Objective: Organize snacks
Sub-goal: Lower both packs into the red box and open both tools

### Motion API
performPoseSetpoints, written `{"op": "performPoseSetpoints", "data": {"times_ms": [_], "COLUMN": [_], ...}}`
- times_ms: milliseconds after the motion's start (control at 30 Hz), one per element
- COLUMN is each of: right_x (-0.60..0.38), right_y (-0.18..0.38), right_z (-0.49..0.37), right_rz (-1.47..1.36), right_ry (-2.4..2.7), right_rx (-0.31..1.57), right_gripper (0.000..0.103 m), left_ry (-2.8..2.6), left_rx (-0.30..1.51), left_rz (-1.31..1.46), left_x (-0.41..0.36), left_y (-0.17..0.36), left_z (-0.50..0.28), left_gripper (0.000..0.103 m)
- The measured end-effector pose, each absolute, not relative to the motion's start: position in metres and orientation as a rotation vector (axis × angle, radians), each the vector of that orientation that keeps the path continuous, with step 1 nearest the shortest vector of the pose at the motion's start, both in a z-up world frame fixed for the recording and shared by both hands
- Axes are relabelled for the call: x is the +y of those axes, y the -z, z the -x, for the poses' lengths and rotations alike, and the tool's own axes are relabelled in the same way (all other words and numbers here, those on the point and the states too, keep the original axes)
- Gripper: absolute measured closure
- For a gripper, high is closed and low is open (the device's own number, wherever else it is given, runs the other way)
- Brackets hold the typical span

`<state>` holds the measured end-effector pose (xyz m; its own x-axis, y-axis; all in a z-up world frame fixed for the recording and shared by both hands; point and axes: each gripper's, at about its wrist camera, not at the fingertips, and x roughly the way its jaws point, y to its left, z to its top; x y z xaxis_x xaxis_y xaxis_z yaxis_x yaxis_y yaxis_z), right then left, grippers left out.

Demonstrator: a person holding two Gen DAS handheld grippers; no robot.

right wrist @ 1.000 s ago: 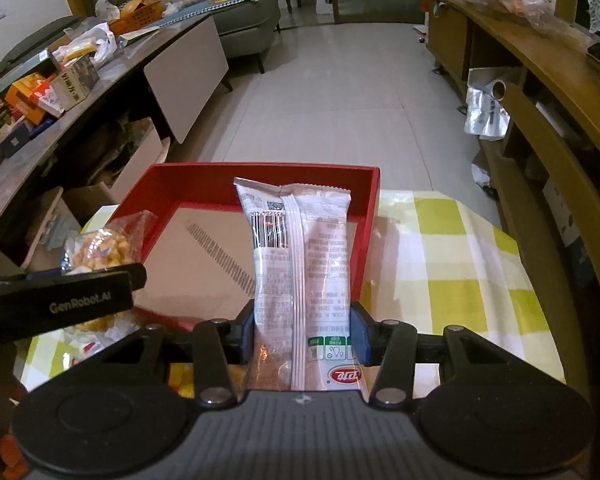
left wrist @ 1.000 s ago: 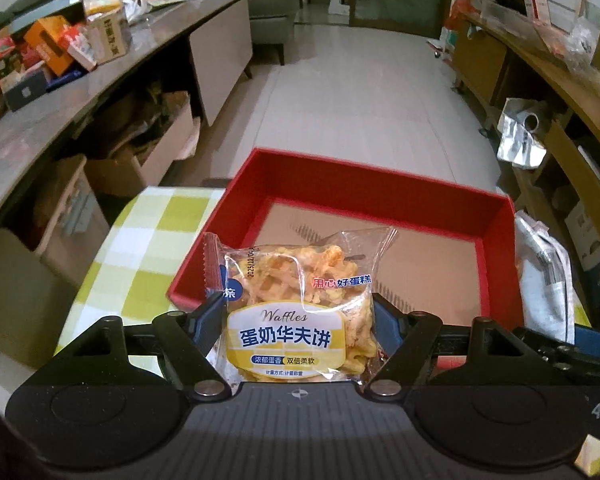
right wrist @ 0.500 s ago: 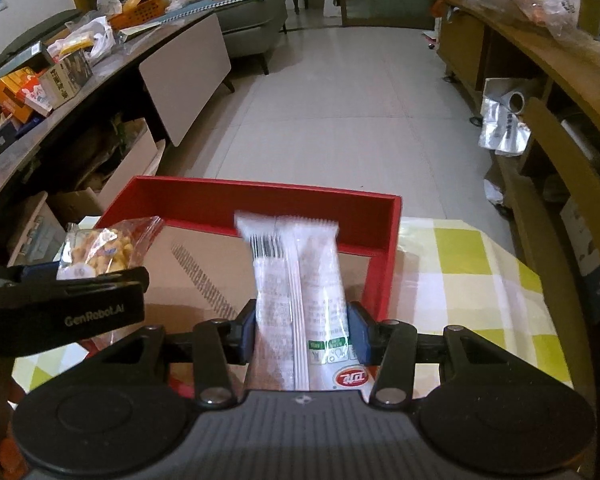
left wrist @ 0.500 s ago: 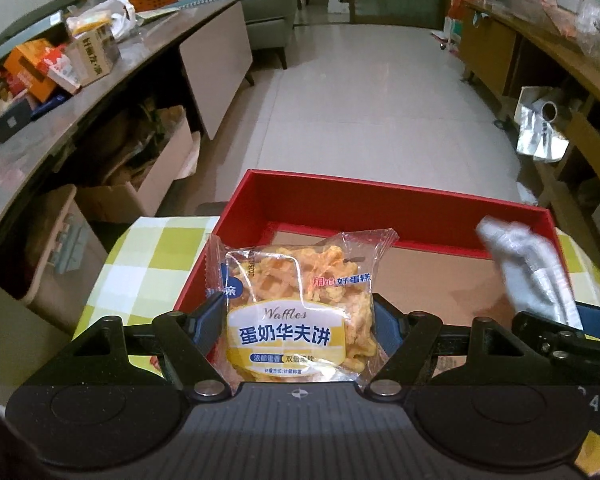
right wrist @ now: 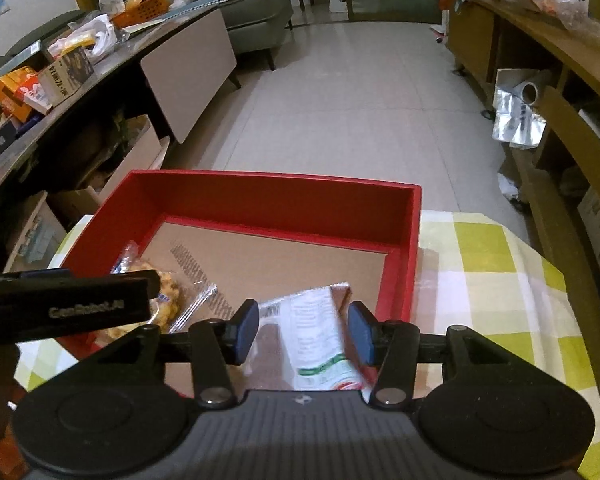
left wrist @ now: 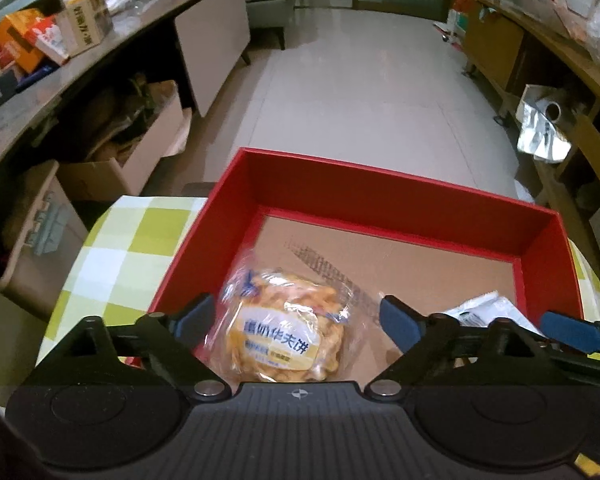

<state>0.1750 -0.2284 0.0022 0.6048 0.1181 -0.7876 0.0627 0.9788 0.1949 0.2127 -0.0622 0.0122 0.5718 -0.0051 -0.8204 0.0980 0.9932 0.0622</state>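
Note:
A red box (left wrist: 384,196) with a brown cardboard floor stands on the green-checked table; it also shows in the right wrist view (right wrist: 268,196). My left gripper (left wrist: 296,320) is open over the box's near left part, and the yellow waffle packet (left wrist: 284,340) lies loose on the box floor between its fingers. My right gripper (right wrist: 304,330) is open over the box's near right part, and the white snack packet (right wrist: 320,344) lies loose below it. That packet also shows in the left wrist view (left wrist: 484,310), and the waffle packet in the right wrist view (right wrist: 164,288).
The checked tablecloth (right wrist: 492,280) extends right of the box and also left of it (left wrist: 116,256). A long counter with boxes (left wrist: 40,52) runs along the left. Wooden shelving (right wrist: 560,120) lines the right. A tiled floor (left wrist: 360,92) lies beyond the table.
Both grippers opened and let go of their packets. The waffle packet and the white packet dropped onto the floor of the red box. Both grippers moved forward over the box.

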Motion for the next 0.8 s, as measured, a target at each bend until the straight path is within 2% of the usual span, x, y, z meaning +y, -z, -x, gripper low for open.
{"op": "performPoseSetpoints", "data": {"times_ms": [800], "right_x": [-0.216], "right_y": [-0.043], "right_z": [-0.123], "right_rz": [-0.116], "right_ry": [-0.019], "right_rx": [0.932], "right_gripper": [0.046], "left_ry": [0.057], "left_rx": [0.954], "left_rz": [-0.132], "left_x": [-0.039], "left_y": [-0.039], "left_z": [-0.158], "left_gripper": [0.006]}}
